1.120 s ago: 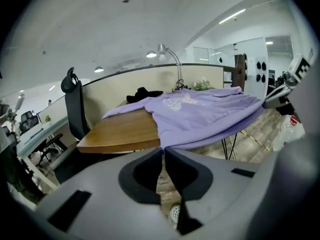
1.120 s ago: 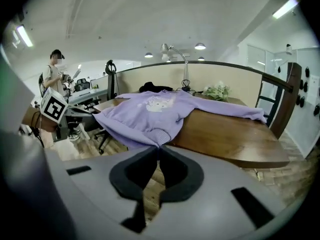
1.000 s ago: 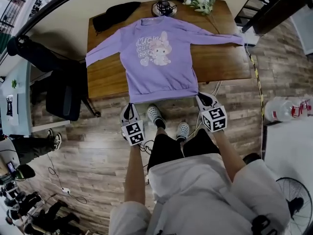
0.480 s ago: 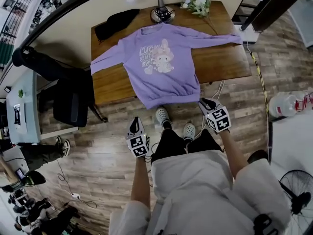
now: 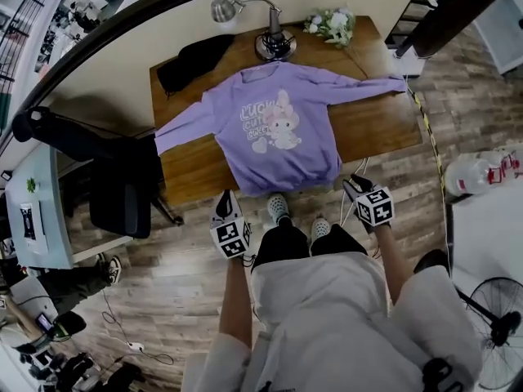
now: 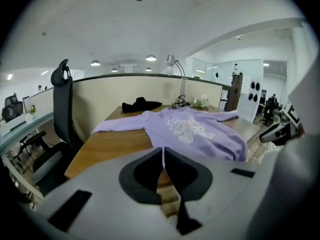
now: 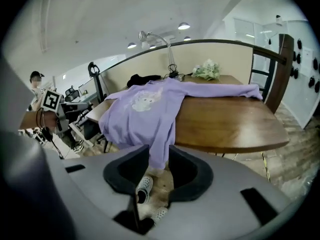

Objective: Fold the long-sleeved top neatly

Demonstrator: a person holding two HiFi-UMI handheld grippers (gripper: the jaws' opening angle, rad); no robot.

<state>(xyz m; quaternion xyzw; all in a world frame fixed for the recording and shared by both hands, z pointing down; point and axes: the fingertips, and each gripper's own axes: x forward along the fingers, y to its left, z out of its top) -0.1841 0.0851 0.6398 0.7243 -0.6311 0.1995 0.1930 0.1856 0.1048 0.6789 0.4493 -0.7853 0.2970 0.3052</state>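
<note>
White tee (image 5: 327,317), black shorts (image 5: 286,242), white clogs (image 5: 278,208); left claw (image 5: 225,197), right claw (image 5: 354,183) grey, marker cubes (image 5: 376,208).

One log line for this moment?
top: spread on table | left gripper: shut, empty | right gripper: jaws just opening, hem between

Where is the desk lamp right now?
Head view: the desk lamp stands at the table's far edge, beyond the purple top's collar, black cloth to its left, flowers to its right.

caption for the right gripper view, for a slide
Right claw, jaws just been opening, with the hem of the purple long-sleeved top hanging between them off the wooden table
</note>
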